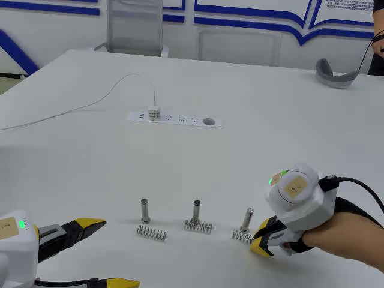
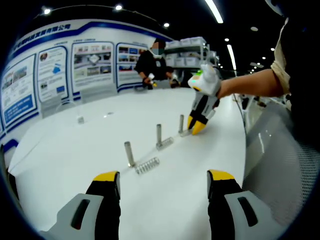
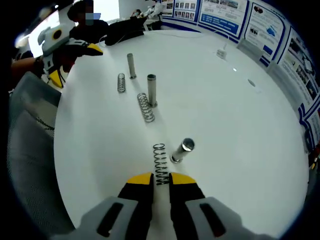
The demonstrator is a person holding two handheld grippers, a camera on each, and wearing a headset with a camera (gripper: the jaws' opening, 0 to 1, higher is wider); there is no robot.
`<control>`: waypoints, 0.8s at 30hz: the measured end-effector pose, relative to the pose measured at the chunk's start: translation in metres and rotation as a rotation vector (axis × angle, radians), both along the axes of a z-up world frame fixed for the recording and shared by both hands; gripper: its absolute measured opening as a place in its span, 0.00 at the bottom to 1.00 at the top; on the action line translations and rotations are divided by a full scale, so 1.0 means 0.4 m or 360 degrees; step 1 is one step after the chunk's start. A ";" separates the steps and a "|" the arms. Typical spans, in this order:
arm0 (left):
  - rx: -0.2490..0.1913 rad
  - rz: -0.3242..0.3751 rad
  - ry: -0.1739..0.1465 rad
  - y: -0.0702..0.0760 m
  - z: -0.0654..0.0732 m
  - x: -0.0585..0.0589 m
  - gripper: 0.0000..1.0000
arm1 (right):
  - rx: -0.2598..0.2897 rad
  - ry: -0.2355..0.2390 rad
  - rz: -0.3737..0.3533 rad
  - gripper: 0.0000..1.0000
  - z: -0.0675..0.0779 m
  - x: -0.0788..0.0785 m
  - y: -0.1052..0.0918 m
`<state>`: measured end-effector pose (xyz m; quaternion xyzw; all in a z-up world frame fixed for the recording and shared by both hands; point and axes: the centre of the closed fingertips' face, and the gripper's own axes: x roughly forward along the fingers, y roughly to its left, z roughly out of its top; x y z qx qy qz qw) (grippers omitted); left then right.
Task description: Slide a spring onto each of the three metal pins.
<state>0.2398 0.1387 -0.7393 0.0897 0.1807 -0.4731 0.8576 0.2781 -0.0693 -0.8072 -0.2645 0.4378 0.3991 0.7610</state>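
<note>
Three metal pins stand upright in a row on the white table: left pin (image 1: 144, 210), middle pin (image 1: 196, 211), right pin (image 1: 247, 219). A spring lies in front of each: left spring (image 1: 151, 233), middle spring (image 1: 198, 226), right spring (image 1: 242, 236). My right gripper (image 1: 259, 237) is down at the right spring's end. In the right gripper view its yellow tips (image 3: 161, 179) are shut on the end of that spring (image 3: 159, 160), beside the leaning-looking pin (image 3: 182, 150). My left gripper (image 1: 113, 252) hovers open at the near left, empty (image 2: 164, 176), facing the pin row (image 2: 159, 135).
A white power strip (image 1: 174, 118) with a plugged-in charger (image 1: 153, 111) and a thin cable lies mid-table. A grey curved band (image 1: 335, 75) rests at the far right. A chair (image 1: 135, 27) stands behind the table. A person (image 2: 155, 62) stands beyond the table's end.
</note>
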 end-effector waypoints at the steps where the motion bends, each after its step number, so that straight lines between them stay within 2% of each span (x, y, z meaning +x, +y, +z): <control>1: 0.0000 -0.0001 0.0001 0.000 0.000 0.000 0.72 | -0.0007 0.0006 0.0007 0.13 -0.001 0.000 -0.001; 14: 0.0011 -0.0040 0.0009 -0.016 -0.006 -0.010 0.69 | 0.0012 0.0120 -0.0041 0.12 -0.005 0.001 -0.003; 21: 0.0021 -0.0084 0.0007 -0.037 -0.010 -0.016 0.68 | 0.0013 0.0117 -0.0037 0.12 -0.003 -0.008 -0.001; 24: 0.0026 -0.0117 0.0007 -0.048 -0.013 -0.021 0.67 | 0.0015 0.0116 -0.0017 0.11 0.008 -0.019 0.008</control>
